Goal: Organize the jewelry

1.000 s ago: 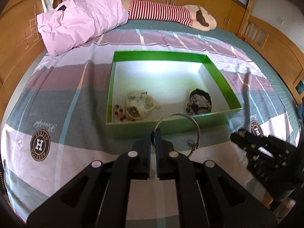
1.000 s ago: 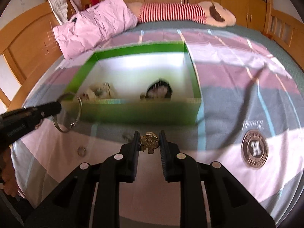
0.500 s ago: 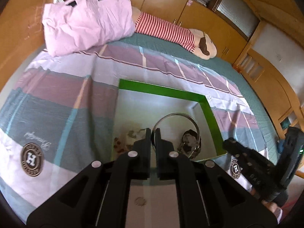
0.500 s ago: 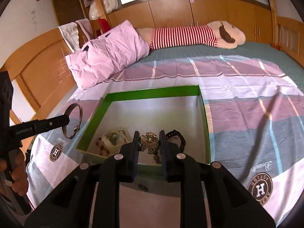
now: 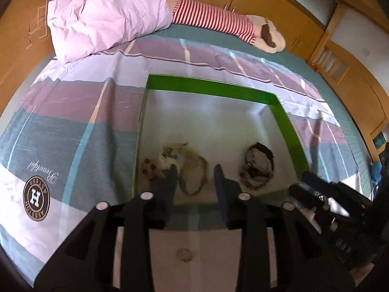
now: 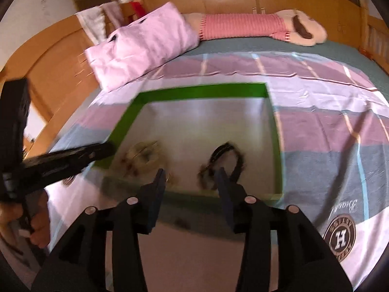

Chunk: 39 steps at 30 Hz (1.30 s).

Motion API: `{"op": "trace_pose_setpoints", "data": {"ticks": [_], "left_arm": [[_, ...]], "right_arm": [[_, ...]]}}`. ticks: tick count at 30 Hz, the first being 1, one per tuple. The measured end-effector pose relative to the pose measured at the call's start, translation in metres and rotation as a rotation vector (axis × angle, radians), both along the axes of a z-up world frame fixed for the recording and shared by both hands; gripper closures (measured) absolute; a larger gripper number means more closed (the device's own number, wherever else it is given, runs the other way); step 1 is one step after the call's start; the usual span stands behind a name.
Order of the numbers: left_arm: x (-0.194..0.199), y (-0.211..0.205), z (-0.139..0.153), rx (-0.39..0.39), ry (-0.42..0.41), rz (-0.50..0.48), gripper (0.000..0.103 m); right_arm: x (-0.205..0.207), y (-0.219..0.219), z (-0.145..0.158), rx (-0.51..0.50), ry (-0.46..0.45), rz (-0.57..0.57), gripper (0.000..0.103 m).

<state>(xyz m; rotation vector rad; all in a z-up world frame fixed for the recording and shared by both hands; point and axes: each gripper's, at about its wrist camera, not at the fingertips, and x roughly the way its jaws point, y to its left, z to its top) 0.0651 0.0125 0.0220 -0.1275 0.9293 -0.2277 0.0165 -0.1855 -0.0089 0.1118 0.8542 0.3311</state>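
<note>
**Both grippers emptied over the box: two pieces delivered**

The shallow green cardboard box with a white floor (image 5: 211, 85) lies on the striped purple-and-teal bedspread (image 5: 73, 112), below the crumpled pink pillow (image 5: 107, 17) at 11 o'clock.

Half a second ago the left gripper (image 5: 194, 170) pinched a large silver ring and the right gripper (image 6: 190, 174) a small gold charm. Now both stand wide apart, holding nothing.

The ring appears, blurred, on the pale tangled jewellery heap (image 5: 184, 168) at the box's 7 o'clock. The charm probably lies beside the right gripper's left finger; blur prevents certainty. The dark strap-like piece (image 5: 257, 168) sits at 5 o'clock.

One small round item (image 5: 184, 254) remains on the bedspread at 6 o'clock, judged next for collection
</note>
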Motion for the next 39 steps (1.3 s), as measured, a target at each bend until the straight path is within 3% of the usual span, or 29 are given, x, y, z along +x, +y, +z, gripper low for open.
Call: {"op": "trace_pose_setpoints", "data": {"ticks": [5,12,14,18,23,26,29,31,33,39], "left_arm": [[-0.034,-0.003,-0.009,0.103,0.035,-0.004,0.060],[-0.050,0.003,-0.029,0.129,0.113,-0.003,0.053],[-0.051,0.003,-0.029,0.131,0.113,-0.005,0.050],[-0.051,0.001,-0.032,0.142,0.131,-0.010,0.049],[-0.048,-0.001,-0.042,0.153,0.178,-0.017,0.049],[-0.044,0.003,-0.054,0.087,0.262,-0.029,0.049],[-0.040,0.011,-0.065,0.016,0.333,-0.018,0.049],[-0.039,0.014,-0.069,-0.003,0.350,-0.007,0.049],[-0.039,0.013,-0.073,-0.008,0.359,-0.006,0.048],[-0.039,0.001,-0.091,0.031,0.390,-0.015,0.048]], "right_arm": [[-0.009,0.030,-0.028,-0.063,0.100,0.097,0.055],[0.011,0.044,-0.074,-0.125,0.181,0.072,0.055],[0.014,0.043,-0.081,-0.136,0.197,0.055,0.061],[0.013,0.046,-0.081,-0.171,0.196,0.062,0.094],[0.004,0.054,-0.074,-0.207,0.198,0.107,0.097],[-0.002,0.055,-0.074,-0.229,0.267,0.157,0.097],[-0.004,0.050,-0.069,-0.220,0.276,0.150,0.092],[-0.005,0.043,-0.064,-0.205,0.265,0.139,0.063],[-0.007,0.041,-0.059,-0.215,0.243,0.141,0.053],[-0.011,0.056,-0.071,-0.319,0.217,0.204,0.053]]}}
